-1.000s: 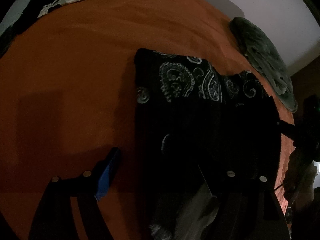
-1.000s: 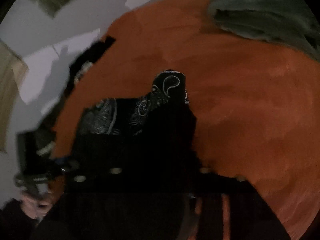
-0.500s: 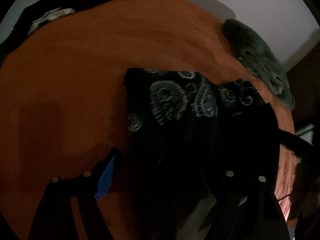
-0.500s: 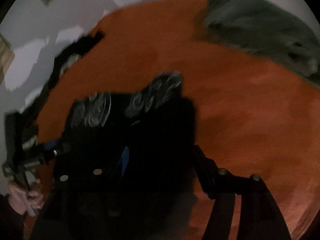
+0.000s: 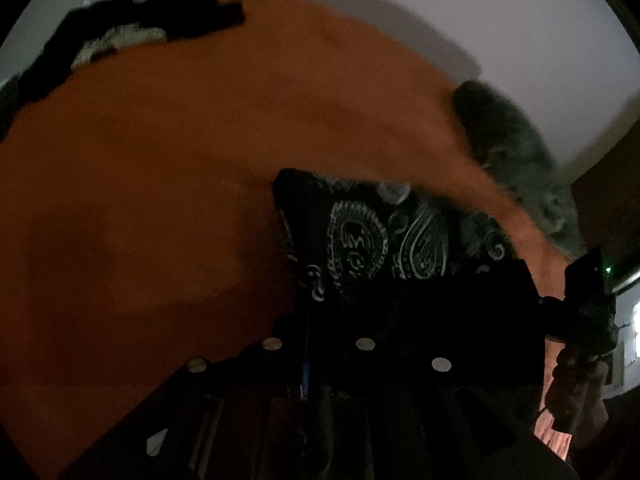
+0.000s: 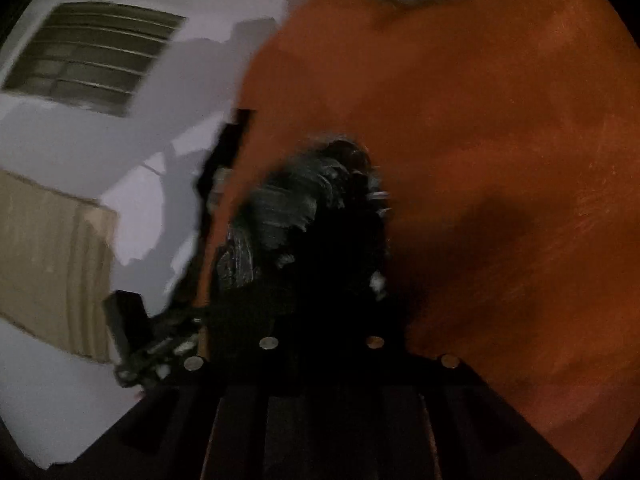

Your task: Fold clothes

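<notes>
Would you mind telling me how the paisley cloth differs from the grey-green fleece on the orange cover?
The paisley cloth is black with a pale printed pattern; the fleece is plain grey-green and fuzzy. The cloth lies nearest the left tool; the fleece sits bunched at the cover's far edge, untouched. Both are soft fabric on the cover.

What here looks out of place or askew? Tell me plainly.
Nothing is spilled or damaged. The black paisley cloth lies bunched and uneven on the orange cover, a dark garment sprawls at its far edge.
</notes>
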{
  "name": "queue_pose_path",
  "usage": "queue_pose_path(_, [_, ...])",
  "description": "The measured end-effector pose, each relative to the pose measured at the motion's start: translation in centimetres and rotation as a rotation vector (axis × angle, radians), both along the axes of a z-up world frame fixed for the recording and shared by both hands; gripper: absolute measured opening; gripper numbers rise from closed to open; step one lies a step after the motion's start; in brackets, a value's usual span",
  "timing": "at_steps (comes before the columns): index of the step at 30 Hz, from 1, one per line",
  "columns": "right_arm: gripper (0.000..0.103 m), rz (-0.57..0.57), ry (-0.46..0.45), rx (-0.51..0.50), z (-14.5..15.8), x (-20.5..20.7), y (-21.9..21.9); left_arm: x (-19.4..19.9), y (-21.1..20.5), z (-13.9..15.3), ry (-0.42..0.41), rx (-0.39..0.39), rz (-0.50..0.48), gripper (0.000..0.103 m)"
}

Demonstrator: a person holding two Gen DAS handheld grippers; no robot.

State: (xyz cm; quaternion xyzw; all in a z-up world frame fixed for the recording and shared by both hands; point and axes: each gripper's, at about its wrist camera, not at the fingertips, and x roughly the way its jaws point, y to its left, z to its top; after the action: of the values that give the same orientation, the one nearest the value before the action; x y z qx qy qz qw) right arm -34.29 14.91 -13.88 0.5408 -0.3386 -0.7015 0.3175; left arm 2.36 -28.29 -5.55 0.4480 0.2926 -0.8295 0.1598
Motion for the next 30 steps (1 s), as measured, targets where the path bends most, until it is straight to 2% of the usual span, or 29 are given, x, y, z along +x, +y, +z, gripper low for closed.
queue_pose_path(2, [0.016,-0.014,-0.034,-0.034,-1.0,-0.7,0.3,-0.3,-0.1,-0.5,-0.010,-0.015,-0.001,0.007])
queue_pose_path(3, [0.024,-0.021,-0.042,-0.039,-1.1,-0.9,0.3,-0.2,-0.1,-0.4,-0.004,-0.019,0.000,0.008])
queue_pose_path(4, [0.038,-0.027,-0.048,-0.032,-1.0,-1.0,0.4,-0.1,-0.3,-0.2,0.006,-0.016,0.002,0.008])
queue_pose_path(6, [0.043,-0.037,-0.057,0.023,-0.3,-0.7,0.5,0.2,-0.5,0.0,0.008,-0.003,0.006,0.012])
queue_pose_path(7, [0.051,-0.053,-0.043,0.056,0.5,-0.4,0.9,0.2,-0.5,0.1,0.004,-0.007,0.007,0.014])
queue_pose_path(12, [0.053,-0.205,0.145,0.243,6.7,3.6,5.0,2.3,-0.7,2.2,-0.006,-0.072,0.029,0.040])
queue_pose_path(14, [0.053,-0.198,0.191,0.252,8.6,6.6,5.0,4.3,-0.6,3.4,0.014,-0.073,0.062,0.042])
queue_pose_path(17, [0.050,-0.086,0.177,0.202,9.3,12.1,2.6,8.6,1.9,5.6,-0.003,-0.159,0.167,0.045])
queue_pose_path(18, [0.049,-0.053,0.160,0.180,9.1,14.3,1.5,10.1,3.6,6.0,0.000,-0.152,0.151,0.048])
queue_pose_path(21, [0.049,0.073,0.148,0.126,8.4,20.8,-2.1,13.1,9.3,6.2,-0.009,-0.108,-0.014,0.051])
queue_pose_path(25, [0.049,0.208,0.234,0.216,8.6,28.4,-4.8,16.8,16.7,4.7,-0.042,-0.005,-0.275,0.054])
queue_pose_path(27, [0.049,0.234,0.255,0.289,7.3,30.6,-5.0,18.5,19.5,3.2,-0.082,-0.032,-0.359,0.054])
queue_pose_path(30, [0.049,0.243,0.204,0.373,3.5,32.4,-4.8,20.0,21.9,-0.4,-0.174,-0.104,-0.434,0.055])
